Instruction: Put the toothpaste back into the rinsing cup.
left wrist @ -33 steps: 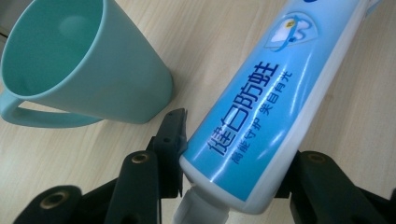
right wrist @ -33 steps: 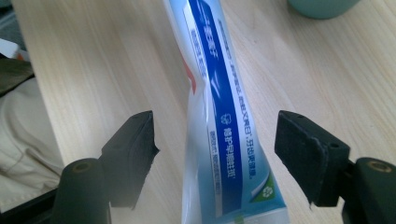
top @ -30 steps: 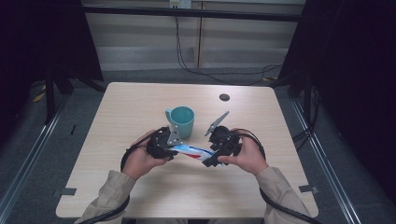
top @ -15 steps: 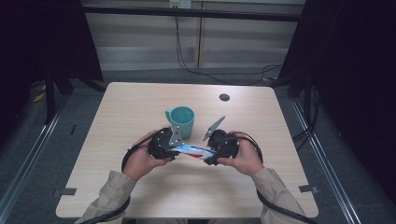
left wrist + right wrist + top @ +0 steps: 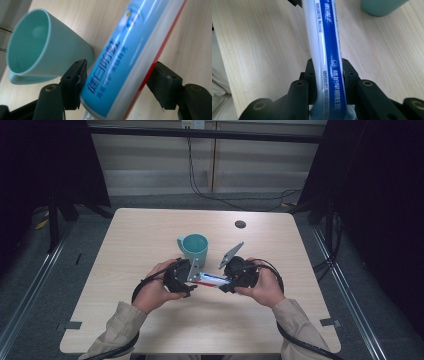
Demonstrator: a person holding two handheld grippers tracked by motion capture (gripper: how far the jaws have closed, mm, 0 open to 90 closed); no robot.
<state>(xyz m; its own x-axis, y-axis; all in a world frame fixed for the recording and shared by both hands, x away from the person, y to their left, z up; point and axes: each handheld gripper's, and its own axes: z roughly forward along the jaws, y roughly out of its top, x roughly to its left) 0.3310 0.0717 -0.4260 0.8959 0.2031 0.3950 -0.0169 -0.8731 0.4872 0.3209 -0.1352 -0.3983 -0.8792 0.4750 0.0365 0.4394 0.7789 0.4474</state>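
Glossy blue toothpaste tube point(image 5: 329, 50) pinched flat by right gripper point(image 5: 328, 75), smooth teal cup point(image 5: 42, 47)

At the middle of your table point(image 5: 130, 245), at about twelve o'clock from its centre, stands a teal mug point(image 5: 194, 247), upright, with its handle pointing to ten o'clock. A small dark round disc point(image 5: 240, 224) lies at one o'clock, near the far edge.

I see the tube point(image 5: 212, 280) spanning between my left gripper point(image 5: 189, 276) and right gripper point(image 5: 226, 281), above the table's point(image 5: 125, 250) middle. The cup point(image 5: 193, 247) stands just behind it, toward the far edge.
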